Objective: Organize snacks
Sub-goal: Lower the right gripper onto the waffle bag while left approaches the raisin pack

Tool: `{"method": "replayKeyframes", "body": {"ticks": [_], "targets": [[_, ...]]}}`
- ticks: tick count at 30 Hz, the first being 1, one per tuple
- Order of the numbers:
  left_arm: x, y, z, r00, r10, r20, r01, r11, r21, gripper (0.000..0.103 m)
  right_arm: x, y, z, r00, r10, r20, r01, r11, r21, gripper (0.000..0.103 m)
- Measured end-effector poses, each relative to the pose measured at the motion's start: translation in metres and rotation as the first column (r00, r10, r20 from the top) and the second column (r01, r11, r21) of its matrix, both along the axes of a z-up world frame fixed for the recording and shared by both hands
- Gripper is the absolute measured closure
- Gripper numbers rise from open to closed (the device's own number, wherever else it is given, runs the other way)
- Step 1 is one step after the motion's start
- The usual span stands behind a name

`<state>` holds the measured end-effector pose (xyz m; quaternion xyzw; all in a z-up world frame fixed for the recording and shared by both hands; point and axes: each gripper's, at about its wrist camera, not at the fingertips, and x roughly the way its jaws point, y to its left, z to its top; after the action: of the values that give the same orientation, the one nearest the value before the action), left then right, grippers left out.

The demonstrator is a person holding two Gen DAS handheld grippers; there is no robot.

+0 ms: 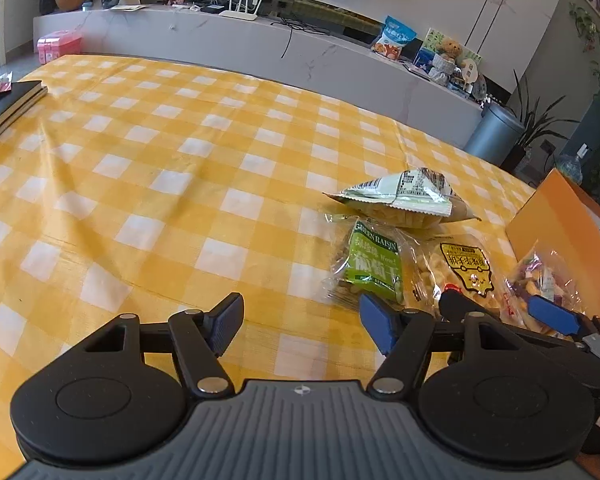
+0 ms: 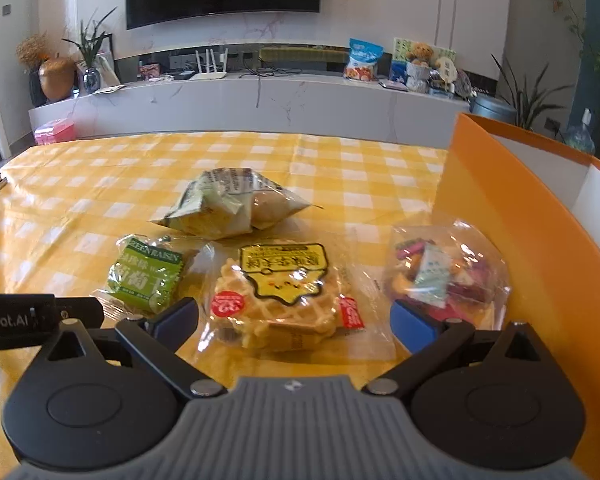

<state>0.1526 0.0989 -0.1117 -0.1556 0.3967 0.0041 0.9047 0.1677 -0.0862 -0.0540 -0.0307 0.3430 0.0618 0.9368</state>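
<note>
Four snack packs lie on the yellow checked tablecloth (image 1: 160, 184). A green raisin pack (image 1: 370, 264) (image 2: 148, 276) sits beside a clear waffle pack (image 1: 460, 272) (image 2: 280, 300). Behind them is a white-green pouch (image 1: 404, 196) (image 2: 228, 208), and to their right a clear bag of mixed sweets (image 1: 540, 280) (image 2: 440, 276). My left gripper (image 1: 302, 324) is open over bare cloth, left of the raisin pack. My right gripper (image 2: 296, 322) (image 1: 504, 312) is open, the waffle pack's near end lying between its fingers without the pads pressing it.
An open orange box (image 2: 520, 220) (image 1: 560, 232) stands at the right, next to the sweets bag. Dark books (image 1: 8, 104) lie at the table's far left. Beyond the table are a marble TV bench (image 2: 260, 96) and a grey bin (image 1: 496, 132).
</note>
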Motion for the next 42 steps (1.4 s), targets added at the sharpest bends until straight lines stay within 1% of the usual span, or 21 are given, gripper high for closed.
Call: {"method": "replayKeyframes", "body": {"ticks": [3, 5, 7, 8, 11, 13, 15, 18, 22, 24, 27, 29, 31, 33, 34, 36, 38, 39, 42], "targets": [[0.0, 0.007, 0.005, 1.0, 0.02, 0.003, -0.02, 0.999, -0.042, 0.025, 0.004, 0.001, 0.002, 1.0, 0.021, 0.012, -0.021, 0.999, 0.029, 0.004], [0.0, 0.01, 0.008, 1.0, 0.024, 0.012, -0.023, 0.997, -0.075, 0.025, 0.008, 0.001, -0.001, 1.0, 0.015, -0.007, -0.015, 1.0, 0.022, 0.006], [0.001, 0.011, 0.009, 1.0, 0.025, 0.014, -0.024, 0.996, -0.09, 0.025, 0.013, 0.001, -0.009, 0.999, -0.005, -0.048, 0.005, 1.0, 0.006, 0.011], [0.0, 0.011, 0.009, 1.0, 0.025, 0.015, -0.024, 0.996, -0.089, 0.025, 0.015, 0.0, -0.013, 0.997, -0.015, -0.07, 0.016, 1.0, 0.01, 0.012], [0.001, 0.009, 0.009, 1.0, 0.021, 0.009, -0.021, 0.998, -0.066, 0.025, 0.019, -0.007, -0.016, 0.994, -0.034, -0.102, 0.04, 0.997, 0.062, 0.012], [0.001, 0.007, 0.009, 1.0, 0.02, 0.005, -0.02, 0.998, -0.056, 0.025, 0.019, -0.008, -0.016, 0.994, -0.032, -0.109, 0.039, 0.997, 0.063, 0.014], [0.001, 0.005, 0.012, 1.0, 0.021, 0.002, -0.021, 0.998, -0.054, 0.025, 0.018, -0.008, -0.017, 0.993, -0.028, -0.113, 0.035, 0.998, 0.06, 0.021], [-0.003, 0.003, 0.019, 1.0, 0.007, 0.017, -0.006, 0.999, -0.047, 0.025, 0.013, -0.007, -0.015, 0.993, -0.013, -0.12, 0.019, 0.999, 0.046, 0.027], [-0.01, -0.001, 0.033, 0.998, 0.003, 0.055, -0.004, 1.0, 0.015, 0.025, 0.003, -0.006, -0.011, 0.986, 0.016, -0.168, -0.01, 0.999, 0.033, 0.028], [-0.013, 0.0, 0.036, 0.998, 0.008, 0.062, -0.009, 1.0, 0.02, 0.025, -0.003, -0.006, -0.009, 0.979, 0.032, -0.202, -0.025, 0.999, 0.037, 0.028], [-0.014, 0.002, 0.037, 0.998, 0.011, 0.054, -0.012, 1.0, 0.006, 0.025, -0.012, -0.005, -0.004, 0.965, 0.067, -0.255, -0.055, 0.997, 0.055, 0.027], [-0.014, 0.003, 0.038, 0.998, 0.015, 0.056, -0.015, 1.0, 0.006, 0.025, -0.016, -0.007, -0.001, 0.962, 0.074, -0.264, -0.056, 0.995, 0.077, 0.025], [-0.014, 0.003, 0.038, 0.998, 0.016, 0.056, -0.016, 1.0, 0.011, 0.025, -0.015, -0.011, -0.001, 0.965, 0.06, -0.257, -0.034, 0.994, 0.102, 0.023], [-0.014, 0.003, 0.038, 0.998, 0.014, 0.054, -0.015, 1.0, 0.014, 0.025, -0.013, -0.015, -0.002, 0.967, 0.046, -0.251, -0.014, 0.992, 0.129, 0.014], [-0.013, 0.002, 0.037, 0.999, 0.013, 0.051, -0.014, 1.0, 0.013, 0.025, -0.011, -0.017, -0.003, 0.968, 0.041, -0.246, -0.006, 0.99, 0.141, 0.013], [-0.012, 0.002, 0.035, 0.999, 0.006, 0.042, -0.006, 1.0, 0.004, 0.025, -0.01, -0.018, -0.007, 0.978, 0.029, -0.208, 0.004, 0.987, 0.16, 0.006], [-0.011, 0.001, 0.032, 0.999, -0.009, 0.035, 0.009, 1.0, -0.018, 0.025, -0.008, -0.014, -0.012, 0.98, 0.027, -0.195, 0.0, 0.991, 0.137, 0.003], [-0.011, 0.0, 0.031, 0.999, -0.014, 0.034, 0.015, 1.0, -0.024, 0.025, -0.007, -0.012, -0.013, 0.983, 0.032, -0.179, -0.01, 0.993, 0.119, 0.003], [-0.01, -0.004, 0.03, 0.999, -0.023, 0.029, 0.024, 1.0, -0.014, 0.025, -0.004, -0.007, -0.014, 0.987, 0.032, -0.159, -0.016, 0.995, 0.1, 0.003]]}}
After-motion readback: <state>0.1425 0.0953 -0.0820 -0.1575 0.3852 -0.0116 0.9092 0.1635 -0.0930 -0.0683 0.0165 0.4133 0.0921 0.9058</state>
